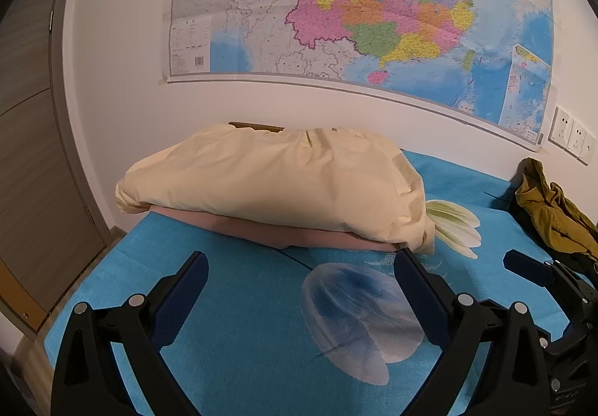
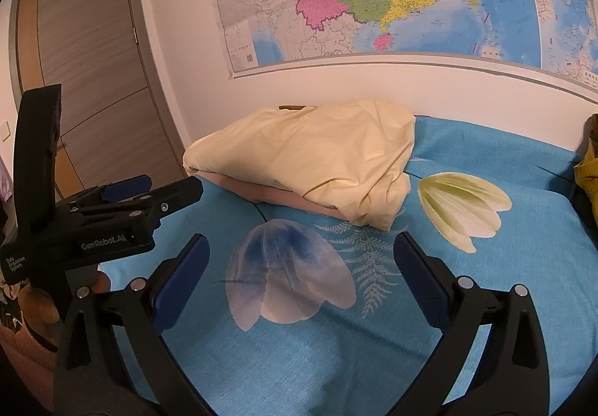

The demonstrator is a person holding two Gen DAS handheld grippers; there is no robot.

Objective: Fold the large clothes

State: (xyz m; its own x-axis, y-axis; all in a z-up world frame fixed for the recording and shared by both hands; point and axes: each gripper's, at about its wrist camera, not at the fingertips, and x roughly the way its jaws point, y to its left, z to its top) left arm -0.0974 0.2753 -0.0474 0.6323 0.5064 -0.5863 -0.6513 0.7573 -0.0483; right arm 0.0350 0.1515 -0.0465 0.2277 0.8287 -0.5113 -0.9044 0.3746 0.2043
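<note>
An olive-yellow garment (image 1: 553,214) lies crumpled at the right edge of the bed; only a sliver of it shows at the right edge of the right wrist view (image 2: 588,169). My left gripper (image 1: 299,262) is open and empty above the blue floral bedsheet (image 1: 243,322). My right gripper (image 2: 301,247) is open and empty above the same sheet (image 2: 373,341). The left gripper also shows at the left of the right wrist view (image 2: 164,191), and the right gripper shows at the right of the left wrist view (image 1: 523,262). Both are well short of the garment.
A cream pillow (image 1: 276,180) lies on a pink folded cloth (image 1: 299,234) at the head of the bed, also in the right wrist view (image 2: 306,150). A wall map (image 1: 355,5) hangs above. A wooden door (image 2: 86,53) stands left. Wall sockets (image 1: 572,137) are at right.
</note>
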